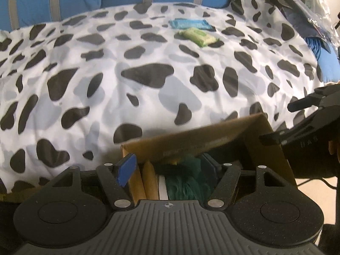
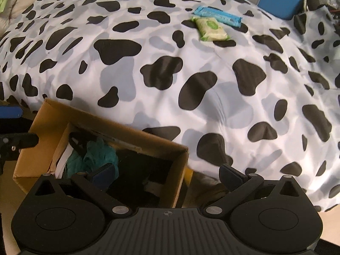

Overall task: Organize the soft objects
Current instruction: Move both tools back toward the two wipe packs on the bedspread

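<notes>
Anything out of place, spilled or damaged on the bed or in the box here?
Nothing spilled or damaged. Two soft packs, a blue one and a green one, lie on the cow-print cover, far from the cardboard box holding teal fabric.

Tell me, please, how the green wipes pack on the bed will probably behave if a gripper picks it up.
The green wipes pack looks like a soft film pouch, so it would probably sag and dent rather than stay stiff. Its glossy wrapper may be slippery. Lying flat on the spotted cover, it seems unlikely to roll.
</notes>
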